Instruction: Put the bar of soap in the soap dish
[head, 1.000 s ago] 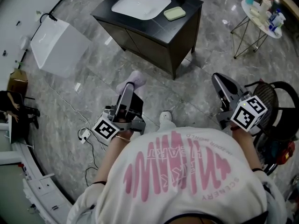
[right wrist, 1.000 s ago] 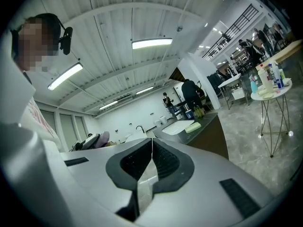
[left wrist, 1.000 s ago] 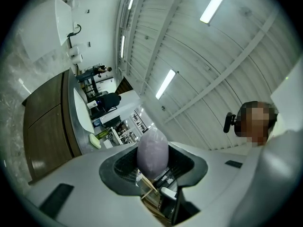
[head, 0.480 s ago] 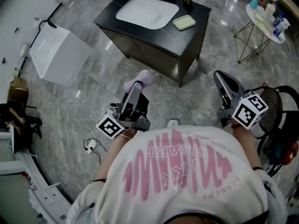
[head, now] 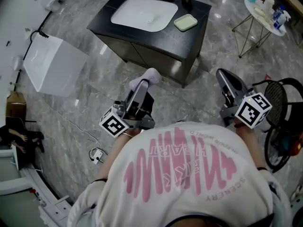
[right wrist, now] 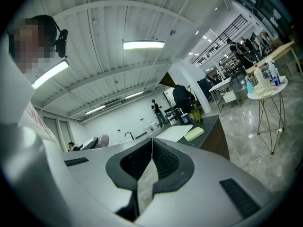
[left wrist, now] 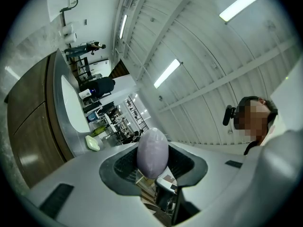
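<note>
The step in hand looks like the carry to the vanity. The left gripper [head: 143,85] grasps the pale lilac bar of soap [left wrist: 152,152], jaws clamped on its sides with the rounded end poking out past the tips. The black vanity [head: 151,51] stands well ahead of the person across the marble floor [head: 199,93]. The green soap dish [head: 185,21] sits empty on the vanity's top towards its right end, just right of the white basin [head: 142,13], so soap and dish are well apart. The right gripper [right wrist: 151,143] is clenched on nothing, off toward the vanity's right. Next, I judge, the soap must be brought over the vanity's right end, lowered into the dish and let go
</note>
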The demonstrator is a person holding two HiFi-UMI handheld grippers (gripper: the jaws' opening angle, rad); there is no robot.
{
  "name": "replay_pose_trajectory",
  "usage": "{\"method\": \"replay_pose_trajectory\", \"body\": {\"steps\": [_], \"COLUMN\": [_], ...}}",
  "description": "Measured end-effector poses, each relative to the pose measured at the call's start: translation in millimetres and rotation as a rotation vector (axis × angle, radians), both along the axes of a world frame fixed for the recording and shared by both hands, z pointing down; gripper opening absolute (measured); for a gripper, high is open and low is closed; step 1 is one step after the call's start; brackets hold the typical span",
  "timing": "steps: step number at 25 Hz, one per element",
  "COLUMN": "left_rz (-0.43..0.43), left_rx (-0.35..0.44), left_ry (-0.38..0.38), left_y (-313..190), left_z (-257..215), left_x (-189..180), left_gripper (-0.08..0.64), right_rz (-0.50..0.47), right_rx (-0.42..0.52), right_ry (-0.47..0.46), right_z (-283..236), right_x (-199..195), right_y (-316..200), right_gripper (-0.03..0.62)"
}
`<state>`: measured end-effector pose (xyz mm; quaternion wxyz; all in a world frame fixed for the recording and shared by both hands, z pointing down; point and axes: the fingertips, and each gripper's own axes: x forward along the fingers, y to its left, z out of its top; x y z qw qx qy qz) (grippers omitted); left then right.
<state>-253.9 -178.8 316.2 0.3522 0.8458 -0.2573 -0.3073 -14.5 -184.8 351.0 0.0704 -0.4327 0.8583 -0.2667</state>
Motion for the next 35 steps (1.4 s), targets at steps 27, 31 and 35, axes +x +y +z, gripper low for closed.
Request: {"method": "replay_pose_trajectory", "body": {"steps": [27, 31, 35], "left_rz": [0.048, 0.058, 0.075], "left_rx": [-0.025, -0.020, -0.016], "left_ry": [0.004, 0.006, 0.008], "left_y": [-44.4, -53.1, -60.5], "left_z": [24.7, 23.7, 21.7], "left_x": [0.4, 3.9, 11.2], "left_gripper": [0.161, 0.161, 0.161], "right_rz": [0.025, 0.037, 0.061], "right_rx": [-0.063, -0.064, -0.063], "right_ry": [0.005, 0.006, 0.004], "right_z": [26.5, 28.1, 26.1], "right_x": [-11.5, -6.6, 2.1], "right_y": [-38.1, -41.1, -43.4], "right_gripper": [0.018, 0.018, 0.018]}}
